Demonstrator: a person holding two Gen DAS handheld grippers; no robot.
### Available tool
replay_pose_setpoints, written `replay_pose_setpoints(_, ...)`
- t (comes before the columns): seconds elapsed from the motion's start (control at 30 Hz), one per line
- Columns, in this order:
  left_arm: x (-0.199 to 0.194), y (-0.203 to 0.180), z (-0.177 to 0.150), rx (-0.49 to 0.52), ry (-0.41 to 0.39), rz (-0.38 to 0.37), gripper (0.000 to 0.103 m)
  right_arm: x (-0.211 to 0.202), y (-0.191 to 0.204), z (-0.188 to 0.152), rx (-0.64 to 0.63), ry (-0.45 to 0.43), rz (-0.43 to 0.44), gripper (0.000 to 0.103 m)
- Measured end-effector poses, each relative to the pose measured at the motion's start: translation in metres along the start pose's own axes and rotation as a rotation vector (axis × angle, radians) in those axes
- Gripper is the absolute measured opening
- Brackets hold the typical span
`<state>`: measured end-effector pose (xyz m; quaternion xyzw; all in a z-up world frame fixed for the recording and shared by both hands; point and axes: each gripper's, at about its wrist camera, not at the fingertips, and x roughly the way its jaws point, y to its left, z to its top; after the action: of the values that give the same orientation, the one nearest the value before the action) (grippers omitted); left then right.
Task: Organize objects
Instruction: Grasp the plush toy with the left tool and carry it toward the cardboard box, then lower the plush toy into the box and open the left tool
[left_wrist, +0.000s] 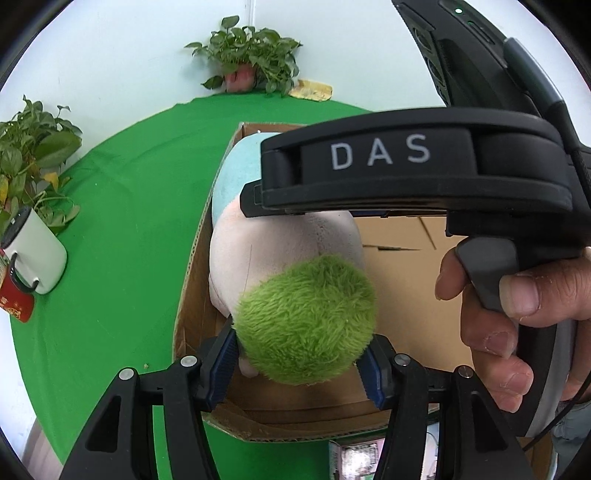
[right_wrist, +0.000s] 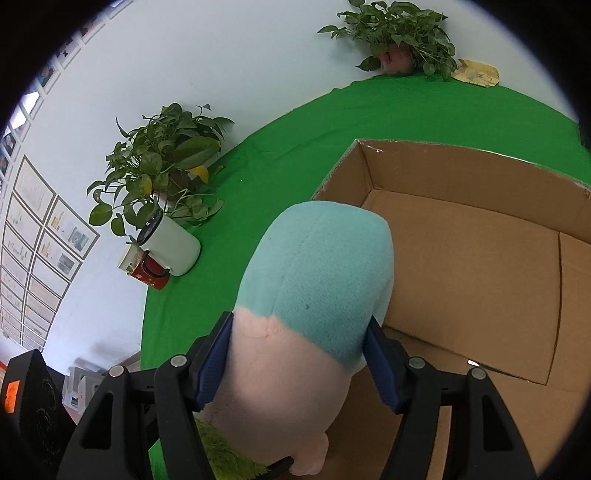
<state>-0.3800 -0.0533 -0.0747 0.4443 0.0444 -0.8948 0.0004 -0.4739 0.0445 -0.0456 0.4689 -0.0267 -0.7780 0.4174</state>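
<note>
A plush toy (left_wrist: 284, 254) with a pink body, a pale blue end and a fuzzy green tuft (left_wrist: 306, 317) hangs over the left side of an open cardboard box (left_wrist: 402, 258). My left gripper (left_wrist: 301, 363) is shut on the green tuft. My right gripper (right_wrist: 299, 354) is shut on the toy's body (right_wrist: 295, 332), where pink meets blue, above the box (right_wrist: 480, 266). The right gripper's black body marked DAS (left_wrist: 406, 166) and the hand holding it cross the left wrist view.
The box stands on a green cloth (left_wrist: 129, 221) on the table. A white mug (right_wrist: 170, 247) and a red mug (right_wrist: 147, 273) lie at the left beside a potted plant (right_wrist: 162, 173). Another potted plant (right_wrist: 399, 40) and a yellow packet (right_wrist: 476, 74) stand at the far edge.
</note>
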Motion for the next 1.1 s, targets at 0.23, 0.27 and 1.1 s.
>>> replay_pose_setpoints(0.23,0.022,0.014,0.005,-0.019,0.035,0.018,0.061,0.013,-0.004,-0.002,0.008,0.021,0.0,0.07)
replay_pose_setpoints(0.27,0.028,0.024,0.002,-0.015,0.027,0.016,0.061,0.014,-0.004,-0.003,0.006,0.028,-0.002,0.071)
replay_pose_setpoints(1.1,-0.185,-0.009,-0.09,0.048,-0.479,0.071,0.103,-0.223,0.038,-0.136,0.033,-0.381,-0.512,0.102)
